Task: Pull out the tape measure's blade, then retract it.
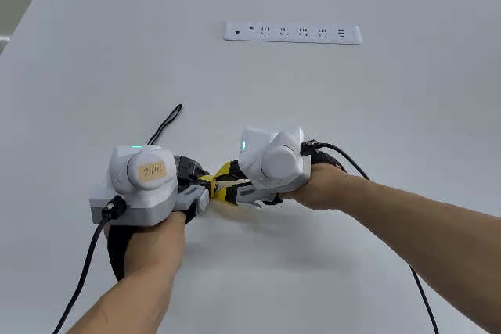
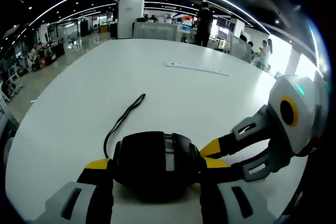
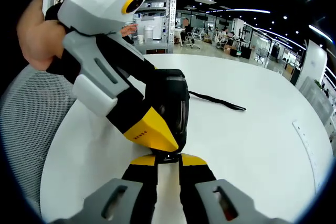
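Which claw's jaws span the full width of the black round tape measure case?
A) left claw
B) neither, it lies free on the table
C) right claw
A: the left claw has its yellow-tipped jaws flanking the black round tape measure case, while the right claw is pinched narrow at the case's edge.

Your right gripper: yellow tips pinched together at the lower edge of the tape measure.
Your left gripper: comes in from the left, clamped on the black case.
Strap: flat on the white table, trailing from the case.
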Motion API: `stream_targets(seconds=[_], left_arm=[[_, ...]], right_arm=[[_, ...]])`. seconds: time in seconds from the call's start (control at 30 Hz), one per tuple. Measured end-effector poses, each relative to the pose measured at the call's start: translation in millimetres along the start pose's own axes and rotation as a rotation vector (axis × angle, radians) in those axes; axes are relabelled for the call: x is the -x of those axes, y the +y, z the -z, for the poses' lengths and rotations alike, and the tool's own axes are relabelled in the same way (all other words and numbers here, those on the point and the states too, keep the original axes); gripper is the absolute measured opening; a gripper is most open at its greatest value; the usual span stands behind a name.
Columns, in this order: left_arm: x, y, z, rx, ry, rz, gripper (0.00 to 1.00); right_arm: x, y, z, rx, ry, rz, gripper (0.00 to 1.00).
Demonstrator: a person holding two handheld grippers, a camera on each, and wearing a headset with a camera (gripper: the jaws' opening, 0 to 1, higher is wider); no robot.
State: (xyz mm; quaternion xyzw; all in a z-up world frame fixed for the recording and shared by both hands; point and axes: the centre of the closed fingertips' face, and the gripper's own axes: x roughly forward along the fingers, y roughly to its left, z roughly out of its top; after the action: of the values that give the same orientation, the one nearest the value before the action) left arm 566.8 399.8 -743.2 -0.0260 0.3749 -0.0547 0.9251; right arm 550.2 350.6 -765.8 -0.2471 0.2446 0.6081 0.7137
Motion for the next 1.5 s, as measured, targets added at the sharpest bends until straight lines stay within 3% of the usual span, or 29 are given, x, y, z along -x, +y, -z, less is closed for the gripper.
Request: stream_targets(seconds=[0.6,0.93,1.3,1.5], left_arm=[[7.3,0.6,-3.2,-0.093,-0.002,0.027,0.65],[10.9,-1.9,-3.0,-0.181,0.005,0.102,0.68],[19.6,-5.5,-9.3,-0.322,-0.038,0.213,0.76],[22.7,-6.1,-5.6,-0.336,-0.047,0.277,0.78]], right_arm=[[5.5,-4.1,0.7,-0.01,0.009,0.035,0.22],[17.8,-5.9,2.9,-0.047,-0.005,0.057,0.34],[41.1,-9.0,4.2,-0.1,-0.033,0.106,0.48],[55.4,-11.3,7.7,-0.146,-0.046,0.141,0.53]])
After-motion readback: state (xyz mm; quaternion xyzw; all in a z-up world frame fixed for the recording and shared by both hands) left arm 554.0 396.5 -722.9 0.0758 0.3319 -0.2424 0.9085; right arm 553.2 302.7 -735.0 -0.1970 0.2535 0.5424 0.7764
